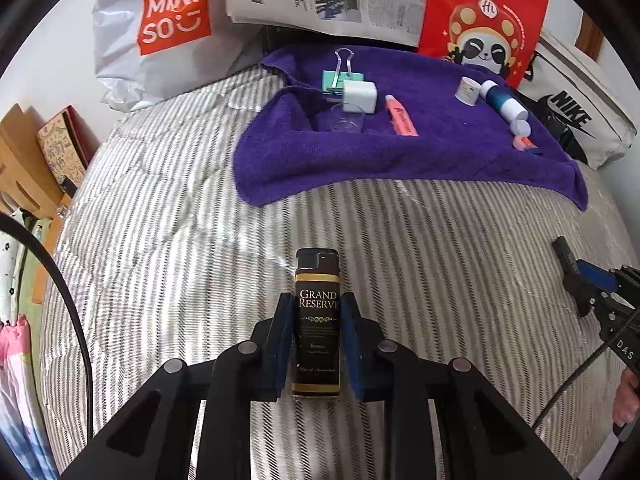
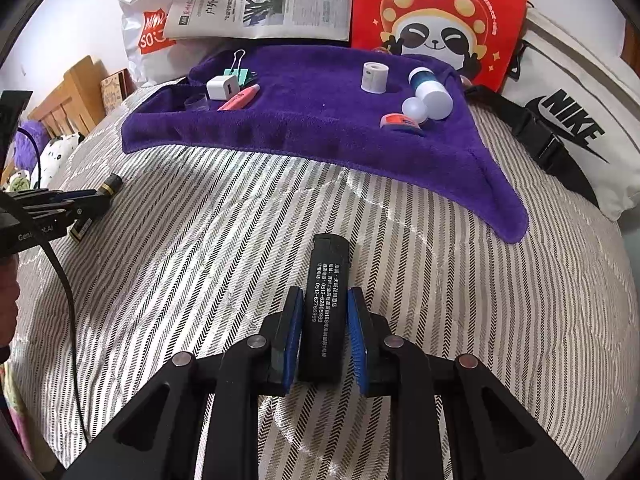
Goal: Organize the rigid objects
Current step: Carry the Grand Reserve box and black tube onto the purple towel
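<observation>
My left gripper [image 1: 317,320] pinches a "Grand Reserve" lighter [image 1: 317,322] between its blue pads; my right gripper [image 2: 324,320] clamps a black lighter [image 2: 325,308].

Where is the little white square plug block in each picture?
Left wrist view: the white cube charger plug sits upper middle, on the near-left part of the purple towel, in front of the green binder clip.
Right wrist view: the plug sits upper left, on the towel's left end, beside the clip.
Shared landmark: the red panda bag behind the towel.
</observation>
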The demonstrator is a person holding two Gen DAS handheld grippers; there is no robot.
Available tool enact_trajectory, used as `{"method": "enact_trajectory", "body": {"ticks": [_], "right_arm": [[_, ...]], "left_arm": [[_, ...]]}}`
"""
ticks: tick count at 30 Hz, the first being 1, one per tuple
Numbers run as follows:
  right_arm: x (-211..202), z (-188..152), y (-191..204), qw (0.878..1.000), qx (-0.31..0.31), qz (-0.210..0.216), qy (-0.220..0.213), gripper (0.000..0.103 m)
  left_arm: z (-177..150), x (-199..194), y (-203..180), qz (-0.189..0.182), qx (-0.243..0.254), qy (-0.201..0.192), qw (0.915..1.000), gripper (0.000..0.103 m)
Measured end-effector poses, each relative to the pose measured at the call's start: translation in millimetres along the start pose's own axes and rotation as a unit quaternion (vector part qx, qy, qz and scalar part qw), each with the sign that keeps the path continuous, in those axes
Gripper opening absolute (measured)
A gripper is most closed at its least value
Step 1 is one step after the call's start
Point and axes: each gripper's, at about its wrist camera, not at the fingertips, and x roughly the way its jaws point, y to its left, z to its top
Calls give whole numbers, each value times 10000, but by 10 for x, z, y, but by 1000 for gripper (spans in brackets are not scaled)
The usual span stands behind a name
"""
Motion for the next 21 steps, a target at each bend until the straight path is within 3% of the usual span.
{"method": "enact_trajectory", "body": {"ticks": [8,21], "right_arm": [[-227,122,-19,9997,-78,101,-194,22],[-407,609,-149,9982,110,248,-544,22]], "left_arm": [[123,-208,-147,-141,132,-282,9994,23],[578,-391,-241,-502,249,-633,9964,23]]}}
